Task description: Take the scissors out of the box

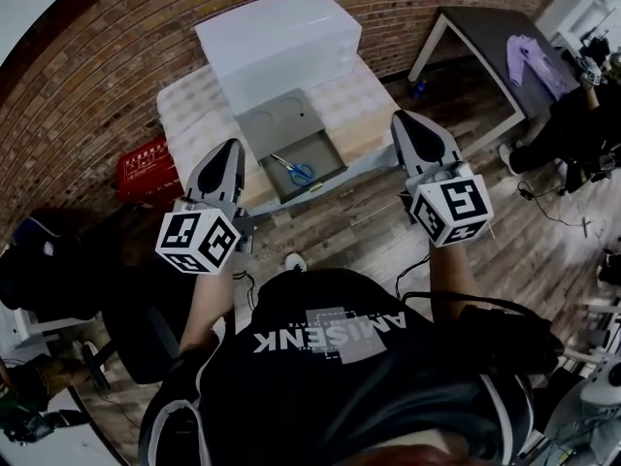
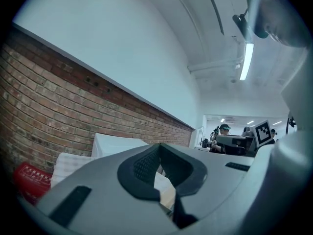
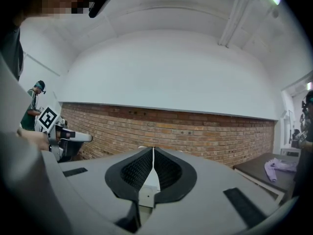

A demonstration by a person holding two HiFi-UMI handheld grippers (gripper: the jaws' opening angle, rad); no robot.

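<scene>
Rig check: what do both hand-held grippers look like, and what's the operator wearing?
Both the left hand-held gripper and right hand-held gripper have grey tapered shells with black ribbed pads. Each carries a white cube printed with black square markers. The operator wears a black short-sleeved T-shirt with white lettering.

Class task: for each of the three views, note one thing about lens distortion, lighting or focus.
Head view: the fisheye lens bends the brick wall into an arc, the corners go black, and the scissors are small but clear. Left gripper view: the ceiling light glares, and the left gripper looms large and soft-edged. Right gripper view: the brick wall bows, and the light is even, without hard shadows.
</scene>
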